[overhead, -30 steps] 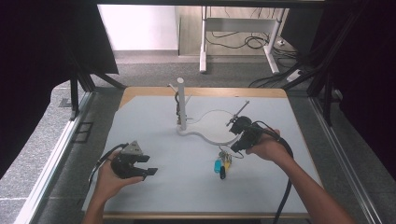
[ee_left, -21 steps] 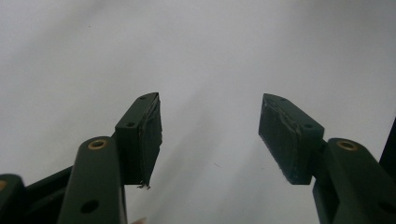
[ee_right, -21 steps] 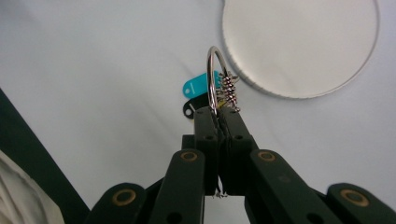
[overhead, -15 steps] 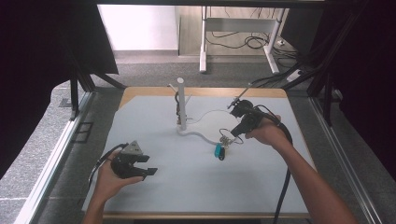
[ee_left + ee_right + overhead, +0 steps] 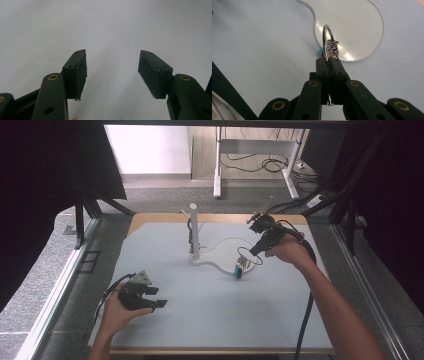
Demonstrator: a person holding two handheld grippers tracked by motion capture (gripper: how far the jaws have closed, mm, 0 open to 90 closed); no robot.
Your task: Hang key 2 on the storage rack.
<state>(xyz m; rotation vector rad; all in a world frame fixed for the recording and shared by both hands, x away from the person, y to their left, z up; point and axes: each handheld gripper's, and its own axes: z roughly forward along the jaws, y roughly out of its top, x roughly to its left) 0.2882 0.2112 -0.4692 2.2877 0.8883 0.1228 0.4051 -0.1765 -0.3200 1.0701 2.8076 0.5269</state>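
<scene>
table point(image 5: 210, 320): wooden edge is showing at the far side, a pale blue-grey mat point(image 5: 165, 250) is covering most of the top | white stand point(image 5: 194, 231): post is standing upright at mid-far, its flat curved base point(image 5: 226, 252) is lying on the mat

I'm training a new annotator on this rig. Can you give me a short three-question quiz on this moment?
1. True or false: the left gripper is clamped on the metal ring.
2. Which gripper holds the ring with the keys hanging from it? A) left B) right C) neither
3. Fill in: behind the ring, on the table, lies the flat white base of the upright white ____.

Key
1. False: its jaws stand apart over bare table, with nothing between them.
2. B: the right gripper is shut on the ring.
3. post
</scene>
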